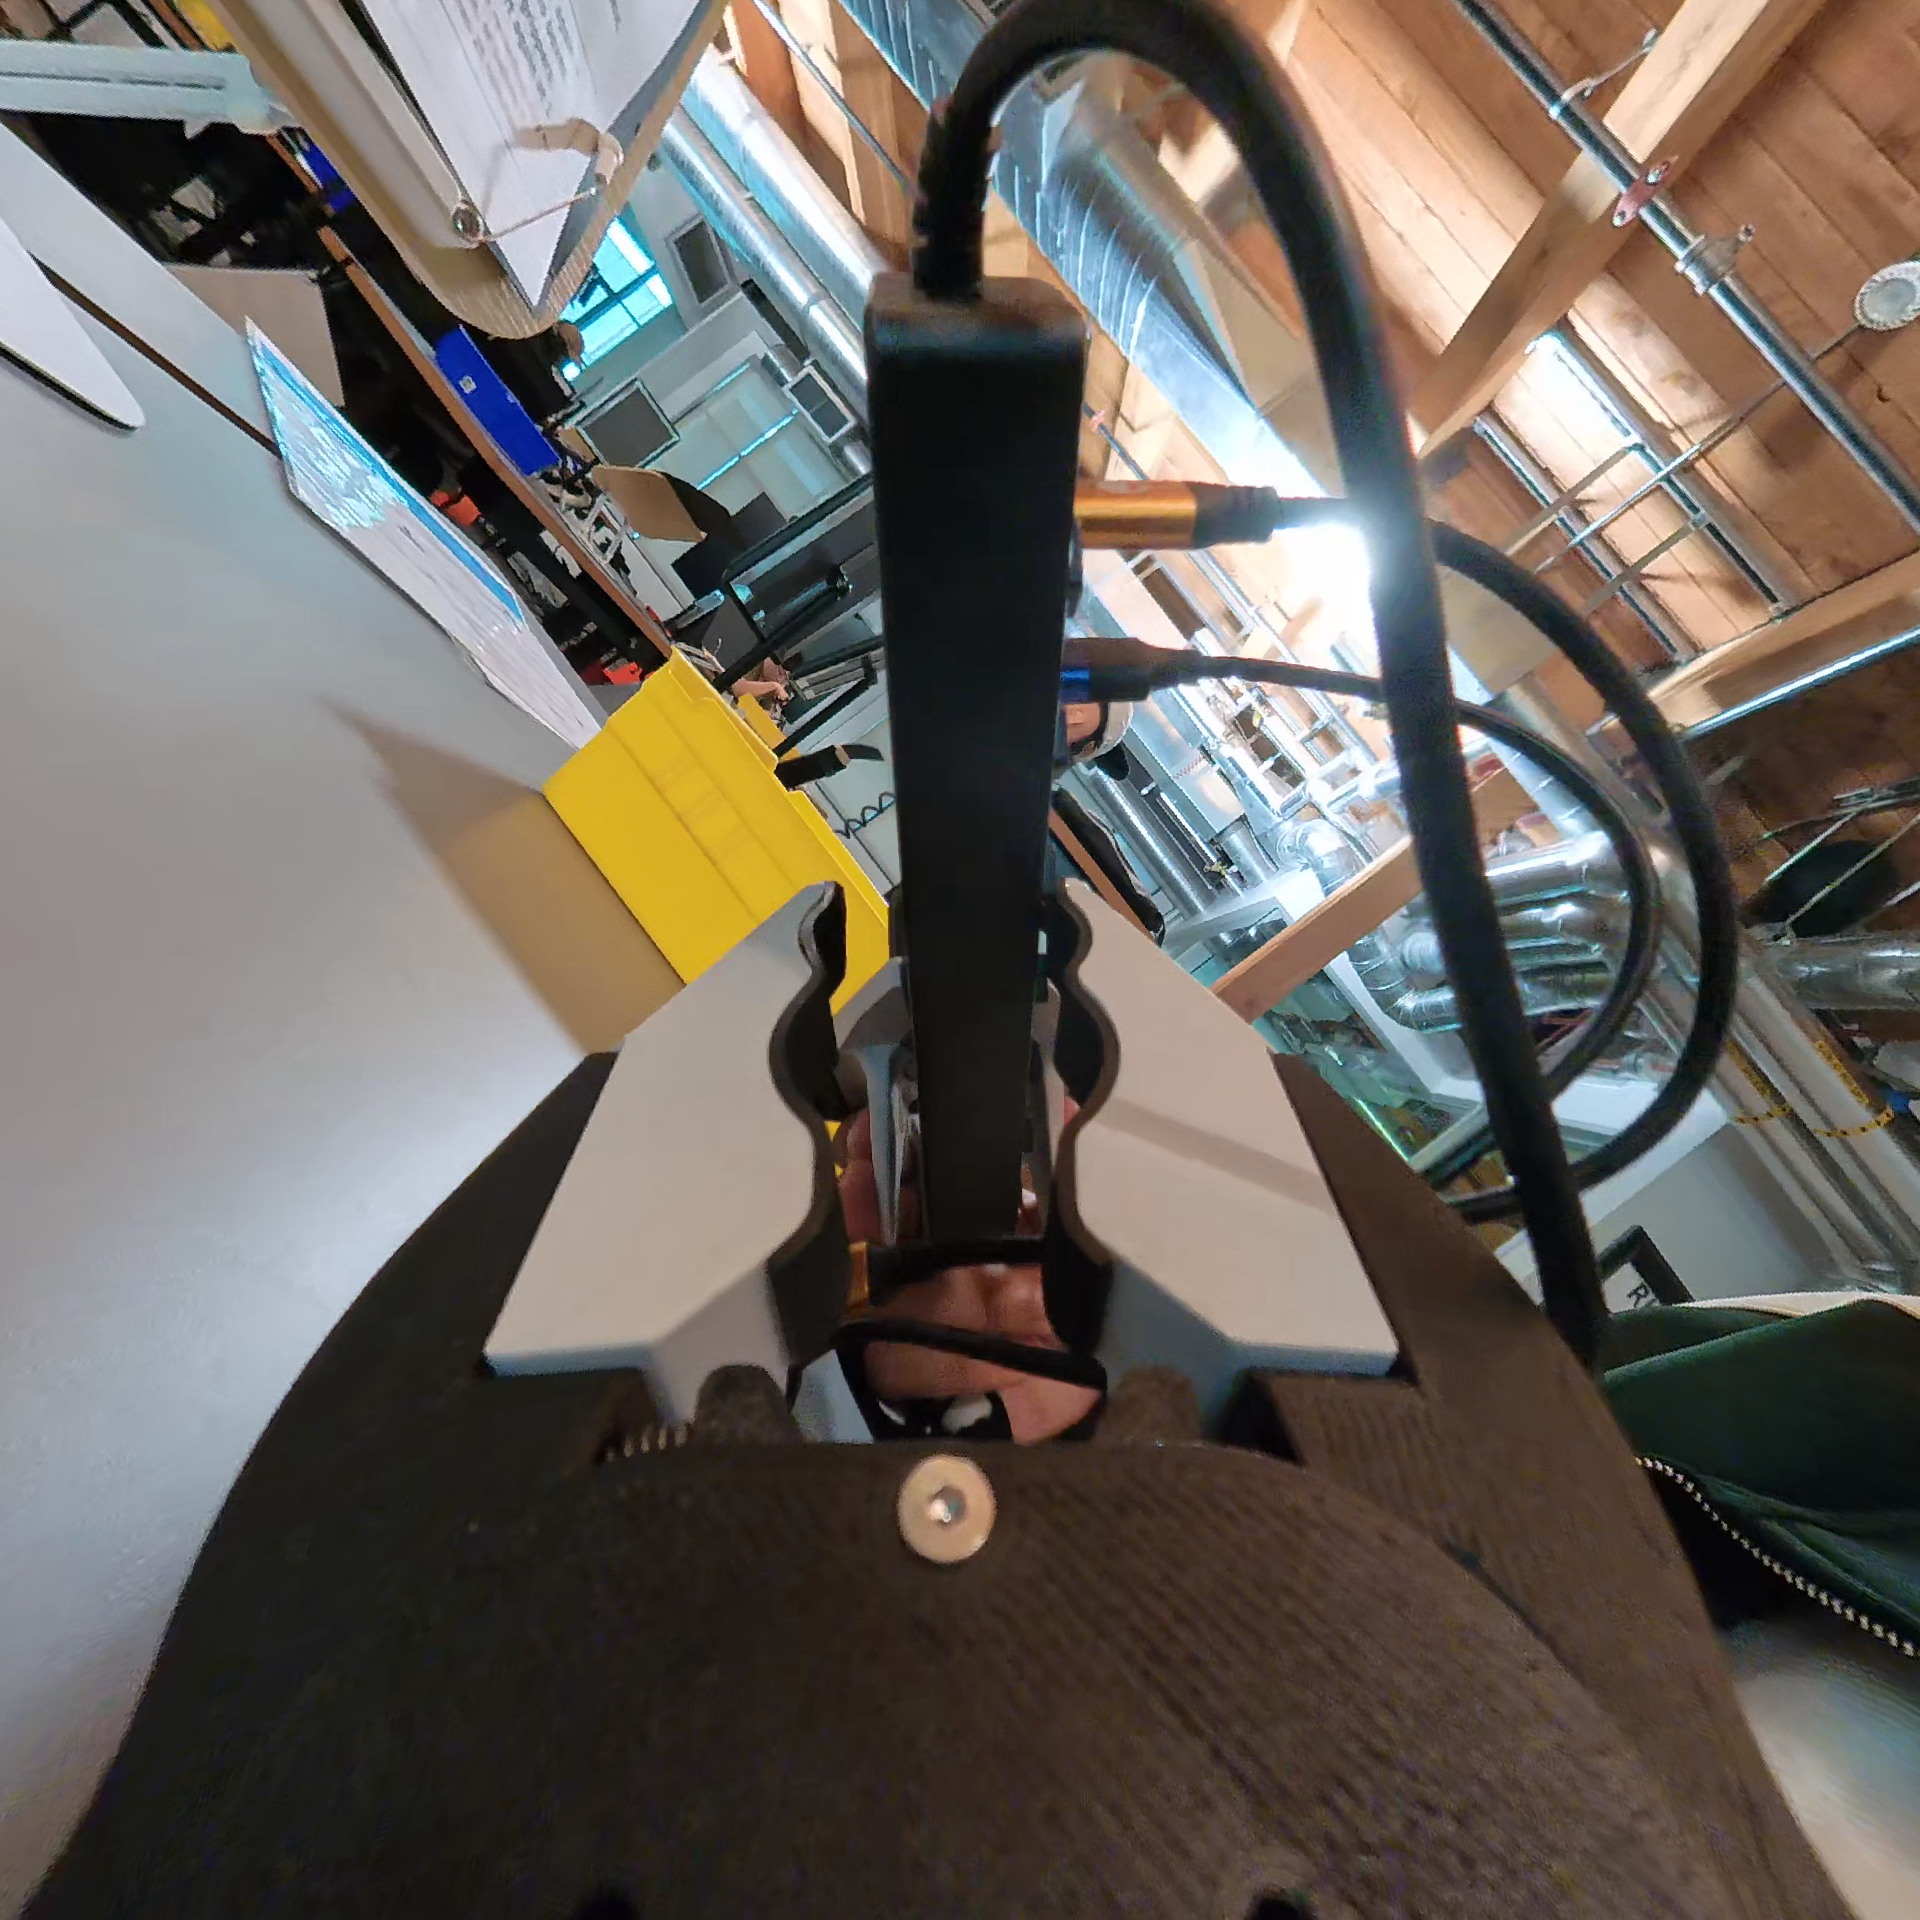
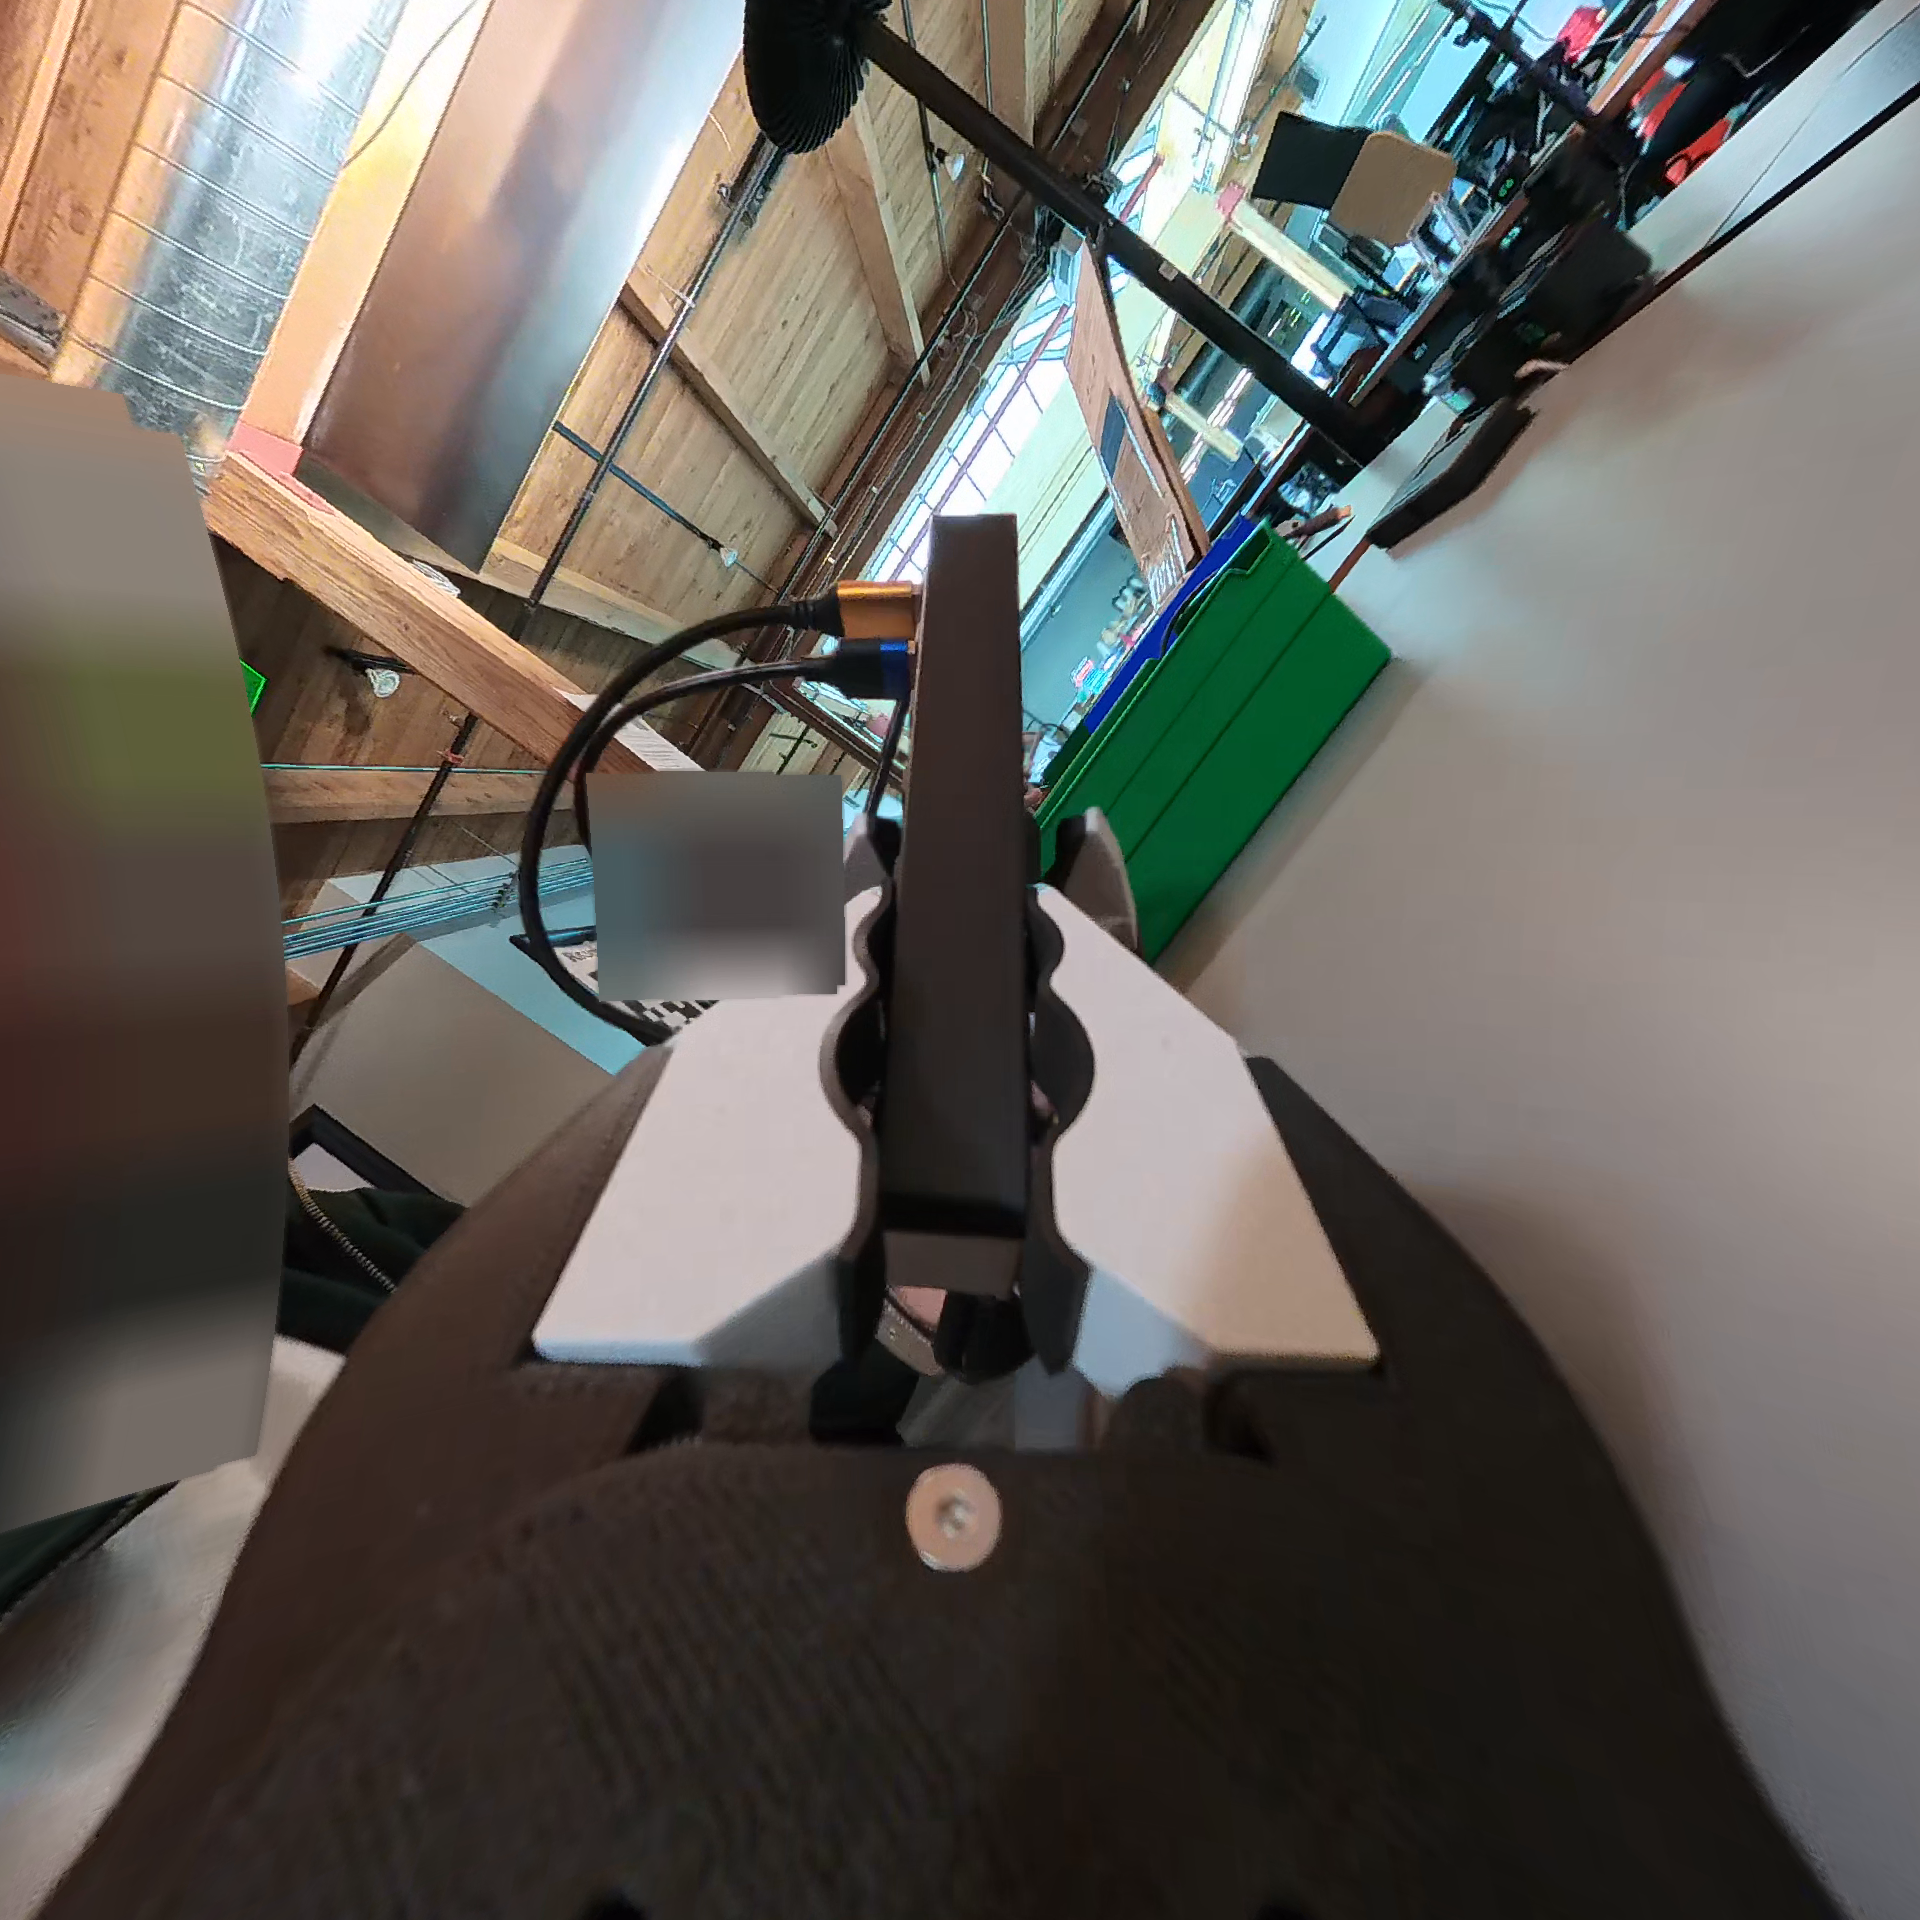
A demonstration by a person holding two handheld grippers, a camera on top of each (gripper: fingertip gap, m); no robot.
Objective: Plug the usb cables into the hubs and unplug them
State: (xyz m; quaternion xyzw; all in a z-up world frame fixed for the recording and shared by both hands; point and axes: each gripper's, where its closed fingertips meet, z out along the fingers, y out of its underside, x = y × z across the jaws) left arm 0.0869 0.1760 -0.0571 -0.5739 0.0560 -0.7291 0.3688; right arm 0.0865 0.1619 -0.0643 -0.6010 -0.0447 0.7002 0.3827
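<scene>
Hubs are up in the air, one in each gripper. The left gripper [image 1: 961, 1039] has its jaws shut on a black hub [image 1: 971, 727]; the right gripper [image 2: 961, 997] has its jaws shut on the other hub [image 2: 961, 883]. A gold plug [image 1: 1138, 516] and a blue plug [image 1: 1101, 675] sit in the side.

To pull a plug well, I think one hub must be held still and the pull kept straight.

The ports cannot be seen. The cable ends run out of view, and the bench [image 1: 208, 935] is tilted and partly cut off.

Grey table [image 1: 208, 935] fills the frame's left; yellow bin [image 1: 707, 821] and a printed sheet [image 1: 395, 540] sit on it.
</scene>
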